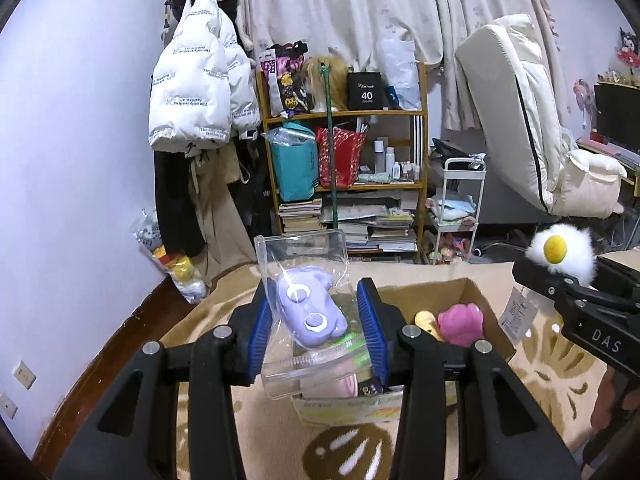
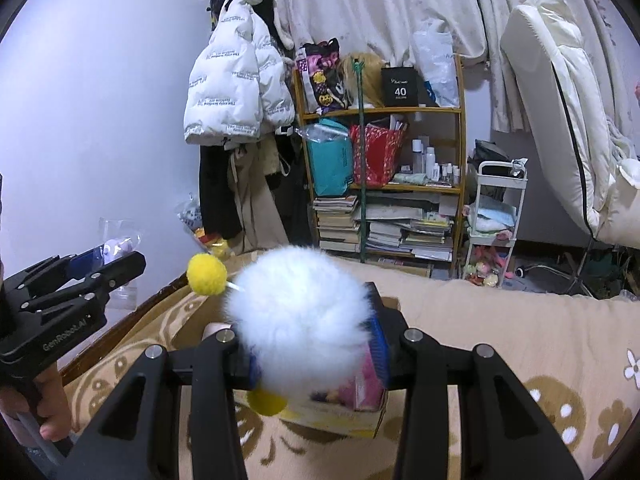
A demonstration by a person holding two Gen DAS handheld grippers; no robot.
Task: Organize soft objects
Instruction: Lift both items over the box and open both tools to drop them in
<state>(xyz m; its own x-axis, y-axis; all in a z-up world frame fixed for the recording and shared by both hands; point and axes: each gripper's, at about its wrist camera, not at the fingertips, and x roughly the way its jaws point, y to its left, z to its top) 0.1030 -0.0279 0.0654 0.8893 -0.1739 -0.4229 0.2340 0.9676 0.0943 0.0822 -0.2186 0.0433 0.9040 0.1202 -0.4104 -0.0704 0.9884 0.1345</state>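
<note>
My left gripper (image 1: pixel 316 328) is shut on a clear plastic bag (image 1: pixel 320 364) with a purple plush toy (image 1: pixel 310 312) inside, held above the near left part of an open cardboard box (image 1: pixel 486 304). The box holds a pink plush (image 1: pixel 460 322) and a yellow plush (image 1: pixel 426 322). My right gripper (image 2: pixel 316 344) is shut on a fluffy white toy (image 2: pixel 300 320) with yellow pompoms (image 2: pixel 207 274). It hides most of the box (image 2: pixel 340 420) below. The white toy also shows at the right of the left wrist view (image 1: pixel 560 250), and the left gripper at the left of the right wrist view (image 2: pixel 108 264).
The box sits on a beige patterned blanket (image 1: pixel 552 364). Behind stand a cluttered wooden shelf (image 1: pixel 344 152), hanging coats (image 1: pixel 200 92), a white trolley (image 1: pixel 460 208) and a folded white mattress (image 1: pixel 520 112). A bag of plush toys (image 1: pixel 180 268) leans on the wall.
</note>
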